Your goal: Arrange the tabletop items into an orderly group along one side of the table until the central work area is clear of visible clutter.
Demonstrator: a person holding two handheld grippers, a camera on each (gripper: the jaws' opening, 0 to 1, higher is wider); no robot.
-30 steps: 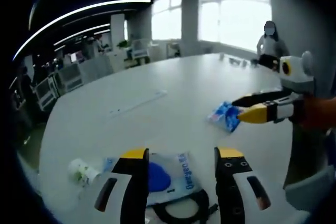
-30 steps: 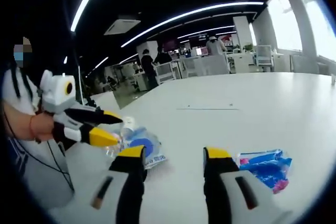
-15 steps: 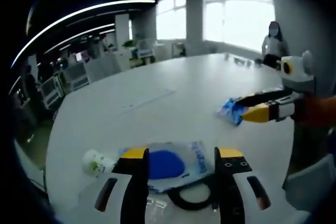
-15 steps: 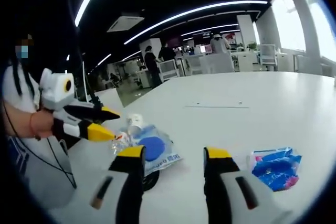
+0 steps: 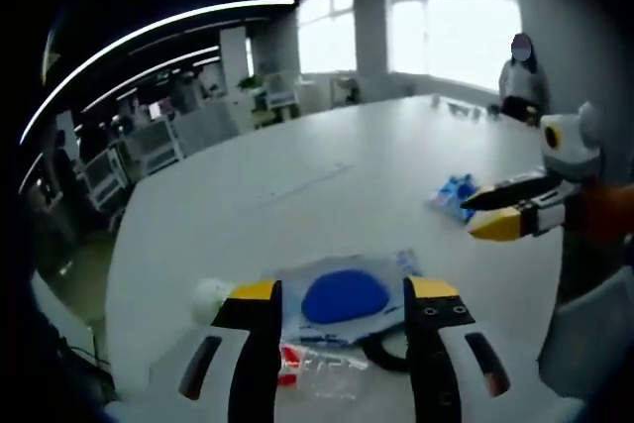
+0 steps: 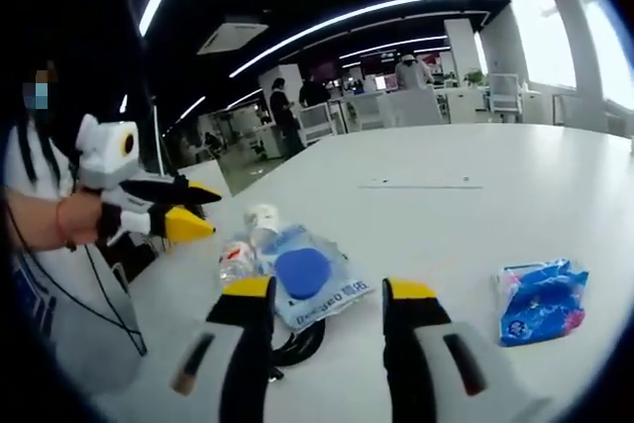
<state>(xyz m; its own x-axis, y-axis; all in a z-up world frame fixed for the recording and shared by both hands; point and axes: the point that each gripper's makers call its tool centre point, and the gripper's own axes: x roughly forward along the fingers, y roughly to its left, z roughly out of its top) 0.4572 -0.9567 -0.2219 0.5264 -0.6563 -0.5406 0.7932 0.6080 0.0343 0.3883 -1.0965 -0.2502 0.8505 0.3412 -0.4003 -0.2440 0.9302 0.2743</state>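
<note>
White table (image 6: 475,215) in a strip-lit open office.

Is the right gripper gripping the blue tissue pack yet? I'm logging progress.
No. The right gripper stands open and empty, with the blue tissue pack lying apart on the table.

In the left gripper view, a pouch (image 5: 347,296) lies on the table (image 5: 297,195) at lower centre, between the jaws. A cable (image 5: 381,349) lies below it, a small bottle (image 5: 210,294) to its left, and a packet (image 5: 454,193) lies well apart at right, just beside the right gripper (image 5: 475,213).
</note>
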